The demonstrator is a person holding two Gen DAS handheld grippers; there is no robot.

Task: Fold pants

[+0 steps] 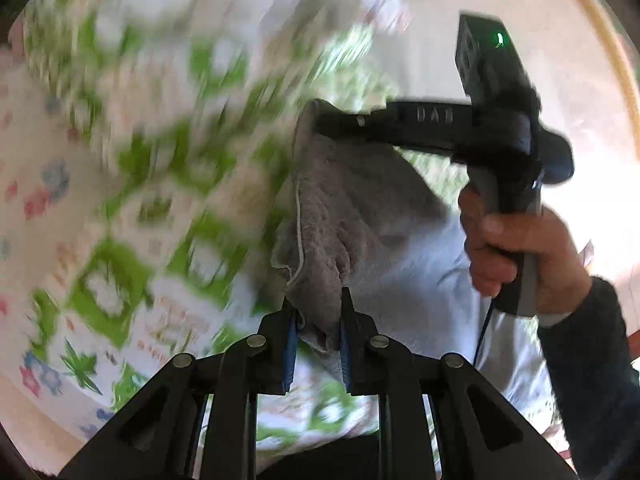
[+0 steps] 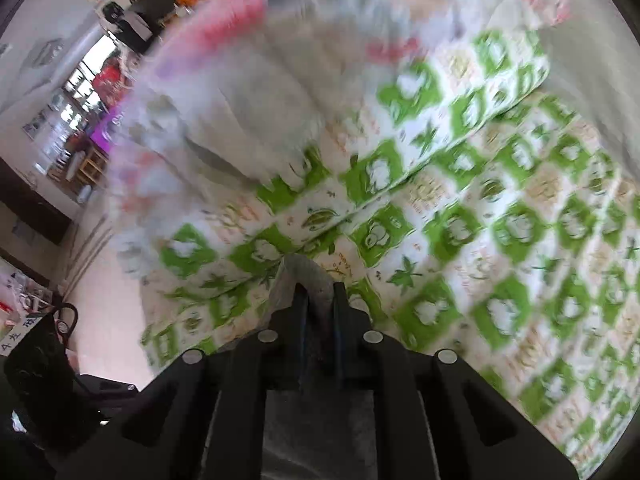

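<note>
**Two grippers pinching the gray pants above a green-checked bedsheet**

Two handheld grippers are each clamping a part of the same gray pants (image 1: 340, 200), and the garment is hanging stretched between them, lifted above the bed.

Spreading under everything is the bedsheet (image 2: 500, 240), white with green squares and leaf prints, smeared by motion blur in both views. A folded edge of it is running diagonally across the right wrist view. Beside it, a white cloth with red and blue flowers (image 1: 36, 196) is showing at the left edge of the left wrist view.

Beyond the bed, in the right wrist view, a bright window (image 2: 92, 80) and a dark counter with small items (image 2: 152, 4) are sitting far off, and a black bag (image 2: 36, 364) is resting on the floor.

The left gripper (image 1: 316, 312) is closing its blue-padded fingers on a bunched fold of gray fabric. The right gripper (image 1: 320, 118) is biting the upper edge of the pants, with the person's right hand (image 1: 520, 256) wrapping its handle; from its own camera, gray cloth is filling the gap between its fingers (image 2: 340, 312).
</note>
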